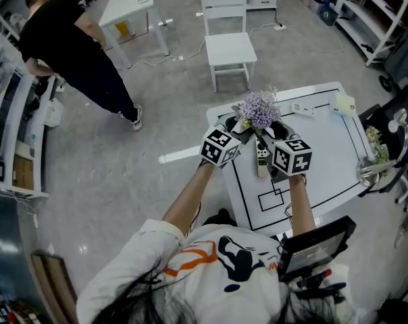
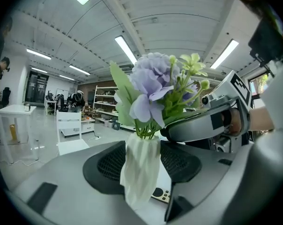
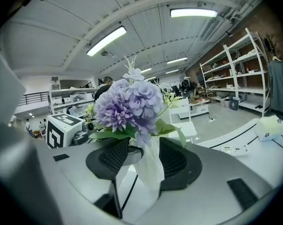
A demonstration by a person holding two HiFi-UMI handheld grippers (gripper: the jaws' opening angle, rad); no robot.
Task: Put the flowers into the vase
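Observation:
A bunch of purple flowers (image 1: 258, 108) with green leaves stands upright in a white faceted vase (image 2: 140, 172) on the white table (image 1: 325, 154). My left gripper (image 1: 234, 124) comes in from the left, its mesh pads against both sides of the vase, below the flowers (image 2: 153, 86). My right gripper (image 1: 277, 129) is at the right of the bunch, jaws wide apart. In the right gripper view the vase (image 3: 151, 165) and flowers (image 3: 127, 104) stand in the gap, and the pads do not press on them. In the head view the blooms and both grippers hide most of the vase.
A remote control (image 1: 261, 159) lies on the table between my arms. A power strip (image 1: 303, 109) and a small box (image 1: 344, 104) lie at the far edge. A white chair (image 1: 229, 46) stands beyond the table. A person in black (image 1: 69, 46) stands at back left. Shelving lines the right.

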